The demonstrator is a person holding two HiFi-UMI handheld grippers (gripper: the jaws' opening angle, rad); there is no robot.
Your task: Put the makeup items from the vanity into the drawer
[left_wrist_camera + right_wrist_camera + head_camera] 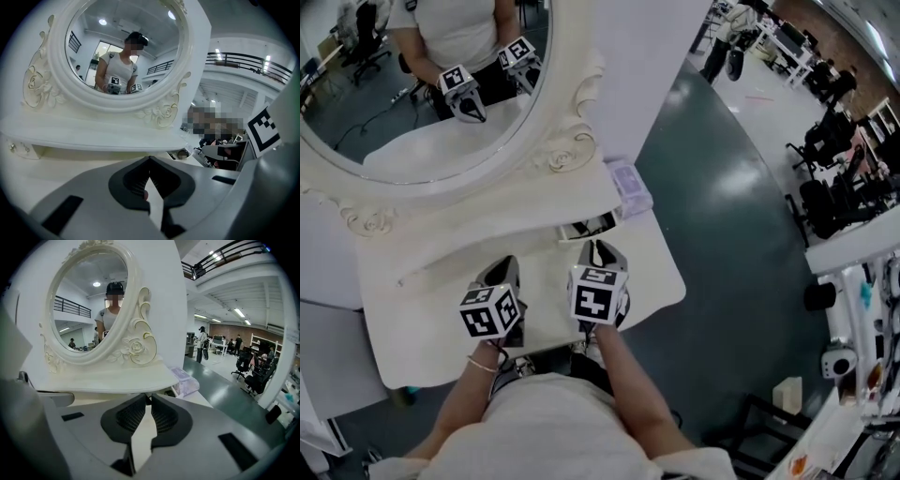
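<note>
At the lower centre of the head view, the left claw (508, 267) and the right claw (598, 248) hover side by side above the white vanity surface (412, 328), both pointing toward the raised shelf (487, 220) that carries the ornate oval mirror (422, 103). Seen in its own view, the left claw (150, 160) is closed, its tips touching at the middle of the frame, and I can make out no object gripped there. The right claw (149, 399) is almost closed, with only a thin slit between its tips and nothing in it. A pale lavender see-through makeup case (630, 187) sits on the right end of the shelf, up and to the right of the right claw and clear of both claws; it also shows at centre right of the right gripper view (187, 380). Just below the shelf edge, directly ahead of the right claw, lies a dark-and-white cluster of small items (586, 228), too small to identify. The mirror reflects the person and both marker cubes.
</note>
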